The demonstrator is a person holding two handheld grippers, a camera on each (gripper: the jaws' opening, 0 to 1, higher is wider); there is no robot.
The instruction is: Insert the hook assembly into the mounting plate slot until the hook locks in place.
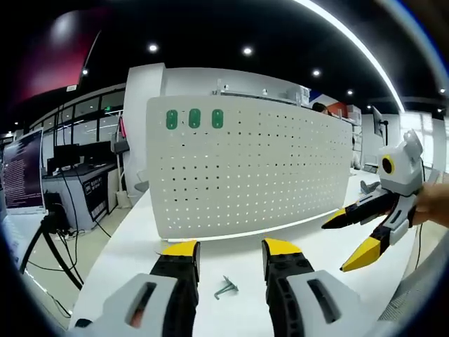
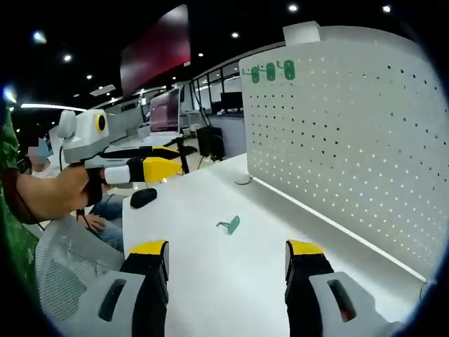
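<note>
A small grey-green hook [image 1: 226, 286] lies on the white table just beyond my left gripper [image 1: 231, 248], whose jaws stand open and empty. The same hook [image 2: 229, 225] lies well ahead of my right gripper [image 2: 226, 248], also open with nothing between its jaws. The white perforated mounting plate [image 1: 252, 165] stands upright across the table with three green hooks [image 1: 194, 119] hung in its top left corner. In the right gripper view the plate [image 2: 351, 133] rises at the right, the green hooks [image 2: 271, 71] near its top. My right gripper [image 1: 361, 235] comes in from the right in the left gripper view, open.
A black mouse-like object [image 2: 143, 197] lies on the table near the left gripper [image 2: 140, 168] held by a person's arm. Desks with monitors [image 1: 24, 172] stand at the left. A white mesh chair back [image 2: 63, 274] sits at the table's near edge.
</note>
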